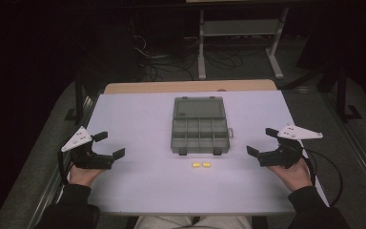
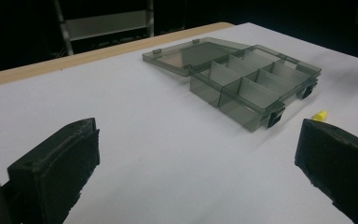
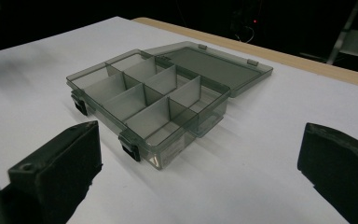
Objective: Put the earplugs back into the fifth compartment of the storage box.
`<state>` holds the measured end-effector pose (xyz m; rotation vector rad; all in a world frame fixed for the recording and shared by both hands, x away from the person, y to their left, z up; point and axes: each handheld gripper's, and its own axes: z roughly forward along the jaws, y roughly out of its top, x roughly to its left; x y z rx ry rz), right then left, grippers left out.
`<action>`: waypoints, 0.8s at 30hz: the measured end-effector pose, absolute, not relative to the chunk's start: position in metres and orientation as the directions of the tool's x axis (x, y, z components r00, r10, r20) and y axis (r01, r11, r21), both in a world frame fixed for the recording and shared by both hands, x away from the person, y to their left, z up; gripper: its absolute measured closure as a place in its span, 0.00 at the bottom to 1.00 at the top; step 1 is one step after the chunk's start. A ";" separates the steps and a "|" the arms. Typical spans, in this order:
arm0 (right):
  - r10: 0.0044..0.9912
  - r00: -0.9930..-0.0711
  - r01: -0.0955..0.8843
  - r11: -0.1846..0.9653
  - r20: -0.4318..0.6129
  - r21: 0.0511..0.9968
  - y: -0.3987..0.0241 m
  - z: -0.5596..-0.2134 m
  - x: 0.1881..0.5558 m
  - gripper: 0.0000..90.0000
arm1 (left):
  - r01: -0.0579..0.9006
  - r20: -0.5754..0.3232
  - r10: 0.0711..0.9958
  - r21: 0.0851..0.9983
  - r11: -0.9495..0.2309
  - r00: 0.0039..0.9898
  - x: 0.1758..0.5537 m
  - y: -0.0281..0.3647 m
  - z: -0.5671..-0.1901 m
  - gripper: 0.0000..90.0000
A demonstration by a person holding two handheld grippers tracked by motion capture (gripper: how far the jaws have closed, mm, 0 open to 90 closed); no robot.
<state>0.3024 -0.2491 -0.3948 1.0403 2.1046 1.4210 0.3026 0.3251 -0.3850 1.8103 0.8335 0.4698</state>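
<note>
Nearest the high camera, the person's dark sleeves come up from the bottom edge, a hand behind each tool. At the left, the left gripper (image 1: 109,145) sits low over the white table (image 1: 138,181) with its jaws spread wide and nothing between them; its own view shows bare tabletop between the two black pads (image 2: 58,172). Ahead of those fingers and off to their right lies the grey compartment box (image 1: 199,136), lid folded flat open behind it, dividers upright and the cells visible from here empty, two dark latches on its near edge. Just in front of the box, apart from it, two small yellow pieces (image 1: 201,164) lie side by side on the table, roughly midway between the two tools; one of them peeks beside the right-hand pad in the left gripper view. At the right, the right gripper (image 1: 262,141) also stands wide open and empty, the box ahead and left of its fingers (image 3: 60,170).
</note>
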 end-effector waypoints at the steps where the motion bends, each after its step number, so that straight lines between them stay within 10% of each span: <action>1: 0.759 -0.646 0.358 0.208 0.080 0.910 -0.249 -0.395 0.302 0.00 | 0.321 -0.066 0.729 0.922 -0.217 0.681 0.303 0.325 -0.385 0.00; 24: 0.759 -0.649 0.330 0.224 0.048 0.917 -0.250 -0.390 0.293 0.00 | 0.312 -0.035 0.703 0.911 -0.270 0.710 0.296 0.320 -0.380 0.00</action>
